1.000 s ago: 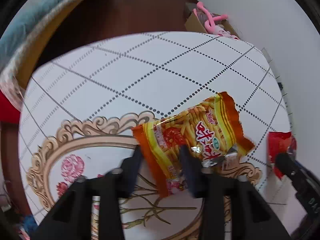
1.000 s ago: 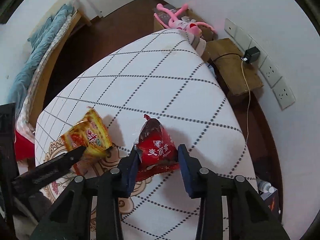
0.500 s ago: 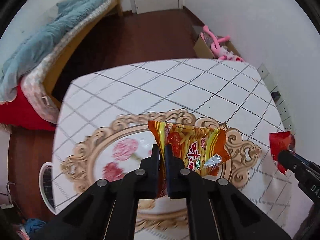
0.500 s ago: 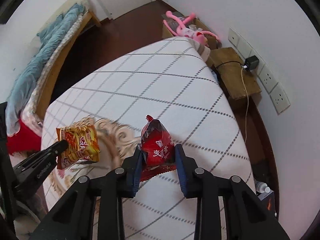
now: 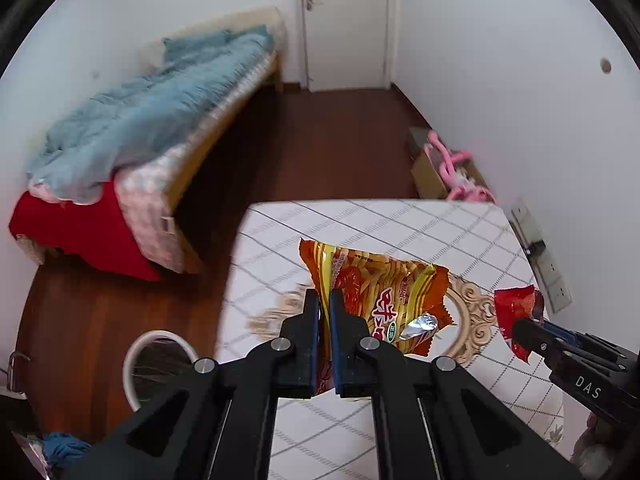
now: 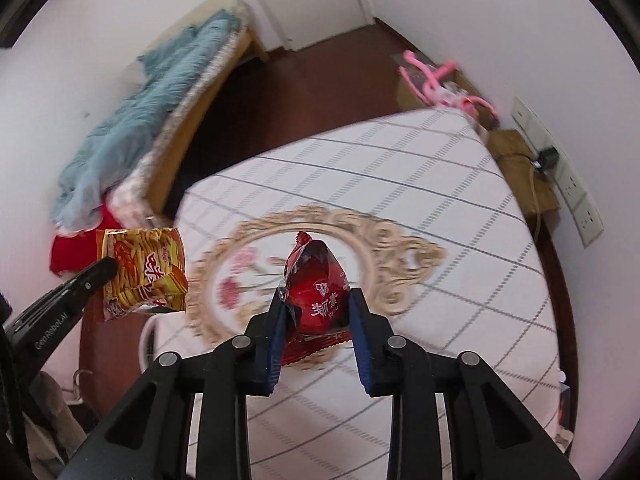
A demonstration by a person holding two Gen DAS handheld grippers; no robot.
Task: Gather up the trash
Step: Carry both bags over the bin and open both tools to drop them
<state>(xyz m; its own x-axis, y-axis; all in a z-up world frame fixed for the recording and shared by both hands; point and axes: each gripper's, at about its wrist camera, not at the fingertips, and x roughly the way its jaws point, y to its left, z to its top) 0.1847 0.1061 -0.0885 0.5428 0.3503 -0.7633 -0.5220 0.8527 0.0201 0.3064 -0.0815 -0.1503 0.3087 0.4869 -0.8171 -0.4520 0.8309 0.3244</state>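
While the left gripper jaws pinch the orange snack bag, the right gripper jaws clamp the red wrapper (both airborne).

White plastered walls and dark reddish-brown wooden floor. Against the left wall, a wooden-framed bed heaped with a rumpled pale-blue blanket. Beyond the bed's far end, a closed white door. Right of the bed, a white grid-patterned table.
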